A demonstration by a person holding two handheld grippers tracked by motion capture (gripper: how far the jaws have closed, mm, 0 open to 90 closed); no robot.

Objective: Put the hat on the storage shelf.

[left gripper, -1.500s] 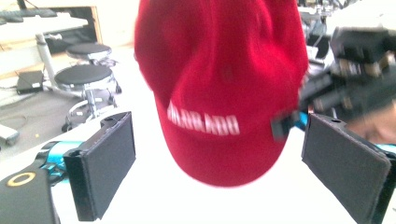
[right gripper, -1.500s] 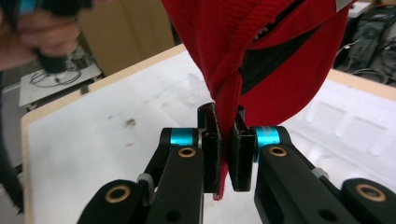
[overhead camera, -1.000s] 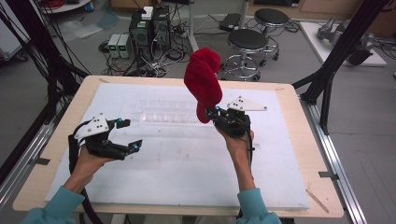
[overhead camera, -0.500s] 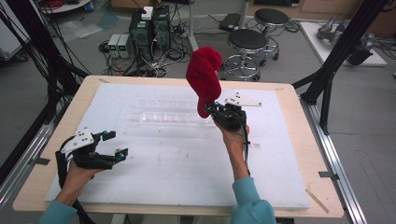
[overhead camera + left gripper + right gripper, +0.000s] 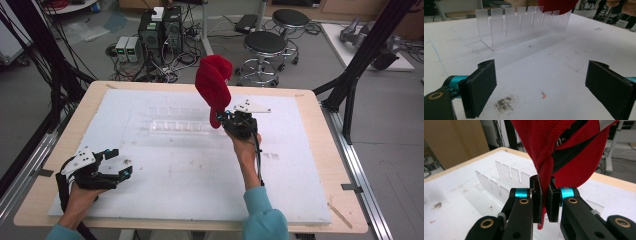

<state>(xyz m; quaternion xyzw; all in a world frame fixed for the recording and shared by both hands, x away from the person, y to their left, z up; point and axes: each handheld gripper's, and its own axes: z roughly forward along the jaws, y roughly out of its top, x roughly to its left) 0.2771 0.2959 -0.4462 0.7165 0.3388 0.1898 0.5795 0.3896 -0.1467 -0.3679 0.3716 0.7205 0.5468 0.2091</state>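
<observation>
The right claw (image 5: 544, 202) is closed tight on the edge of a red cap (image 5: 212, 85), which it holds raised above the far middle of the tabletop (image 5: 310, 165), over the right end of a clear slotted rack (image 5: 181, 126). The slots of the rack are empty. The left claw (image 5: 116, 163) is wide and holds nothing, low at the near left corner, well apart from the rack

The left gripper (image 5: 116, 163) rests low at the near left, jaws wide apart. The right gripper (image 5: 226, 118) is raised mid-scene on an outstretched forearm, jaws clamped together.
</observation>
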